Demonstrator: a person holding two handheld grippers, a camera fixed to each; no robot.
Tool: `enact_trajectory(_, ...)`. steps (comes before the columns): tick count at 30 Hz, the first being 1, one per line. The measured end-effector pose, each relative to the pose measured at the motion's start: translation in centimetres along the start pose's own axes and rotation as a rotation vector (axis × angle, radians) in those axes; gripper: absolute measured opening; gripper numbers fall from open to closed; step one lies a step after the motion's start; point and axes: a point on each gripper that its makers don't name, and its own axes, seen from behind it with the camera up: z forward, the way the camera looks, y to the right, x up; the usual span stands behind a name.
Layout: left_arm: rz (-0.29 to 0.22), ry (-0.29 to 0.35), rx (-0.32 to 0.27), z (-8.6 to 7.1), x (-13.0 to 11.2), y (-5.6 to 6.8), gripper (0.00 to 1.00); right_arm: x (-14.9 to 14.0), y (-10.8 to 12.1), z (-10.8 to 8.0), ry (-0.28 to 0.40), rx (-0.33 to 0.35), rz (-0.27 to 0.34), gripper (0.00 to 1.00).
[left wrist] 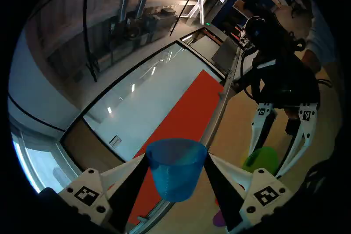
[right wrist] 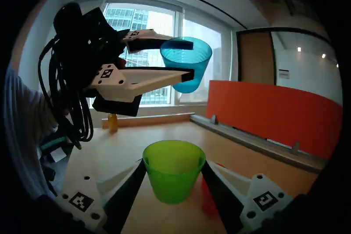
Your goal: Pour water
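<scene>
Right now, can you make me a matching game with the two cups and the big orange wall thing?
Things:
1. blue cup
2. green cup
3. orange panel

Places:
A. standing along the table's edge
B. gripped in the left tongs, up high
C. gripped in the right tongs, lower down

Pairs: 1-B, 2-C, 3-A

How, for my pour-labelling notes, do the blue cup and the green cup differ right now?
Colour: the blue cup is translucent blue, the green cup translucent green.
Holder: the blue cup sits in the left gripper, the green cup in the right gripper.
Height: in the right gripper view the blue cup hangs higher than the green cup, which is near the table.
Both are tapered, wide-rimmed cups, each clamped between two fingers.
</scene>
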Motion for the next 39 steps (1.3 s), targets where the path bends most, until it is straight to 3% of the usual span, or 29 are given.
enact_trajectory(20, 0.120, 0.003, 0.025, 0.5, 0.6, -0.3, 0.86, 0.2, 0.4, 0.0, 0.002, -0.005, 0.000, 0.91)
enact_trajectory(39, 0.186, 0.009, 0.038, 0.1, 1.2, -0.5, 0.86, 0.4, 0.7, -0.4, 0.008, -0.014, -0.004, 0.90)
